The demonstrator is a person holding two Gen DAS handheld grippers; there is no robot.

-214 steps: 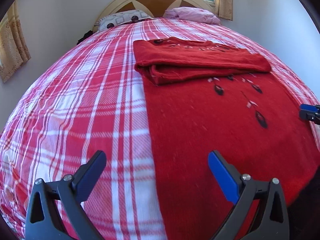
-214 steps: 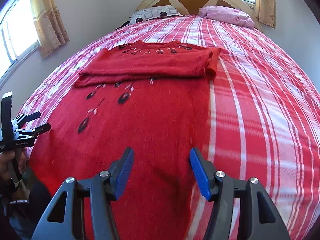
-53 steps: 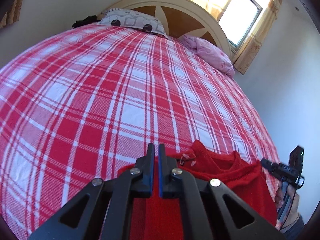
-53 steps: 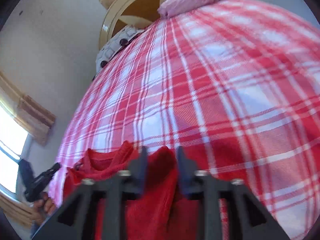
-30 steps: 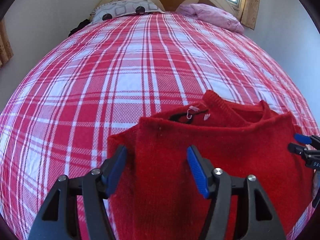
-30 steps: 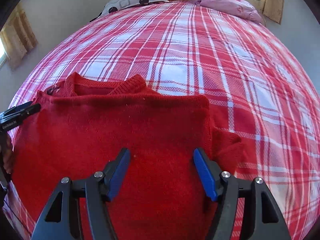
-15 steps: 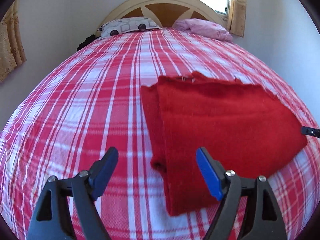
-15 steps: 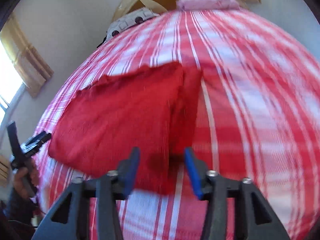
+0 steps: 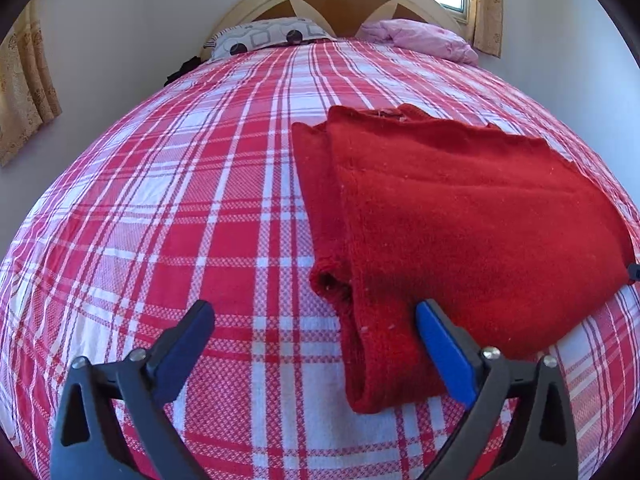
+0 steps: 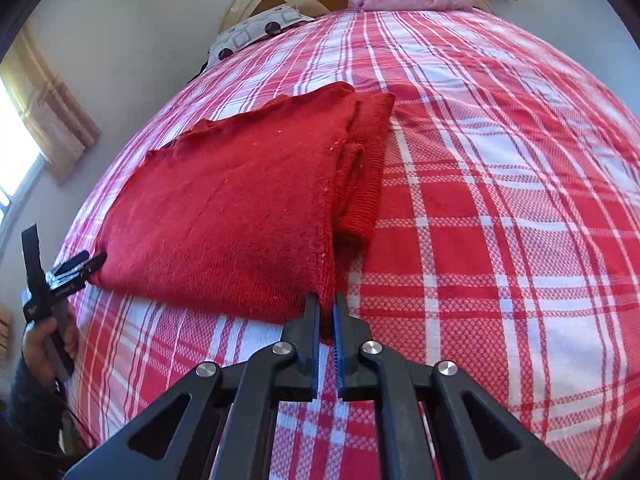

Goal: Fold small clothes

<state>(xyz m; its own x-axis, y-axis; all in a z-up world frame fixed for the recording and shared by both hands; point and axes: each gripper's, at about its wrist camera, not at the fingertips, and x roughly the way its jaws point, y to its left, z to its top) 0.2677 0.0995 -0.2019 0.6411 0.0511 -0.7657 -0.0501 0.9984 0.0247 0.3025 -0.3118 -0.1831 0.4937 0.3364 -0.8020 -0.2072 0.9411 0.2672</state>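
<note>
the red sweater [image 9: 472, 216] hides the bed [image 9: 160, 208] beneath it, and its lower layers lie tucked out of sight. in the left wrist view, only a dark tip of the right tongs [image 9: 634, 270] clears the edge.

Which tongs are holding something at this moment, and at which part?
The right tongs pinch the folded red knitted sweater at its near corner. The left tongs are open, holding nothing.
</note>
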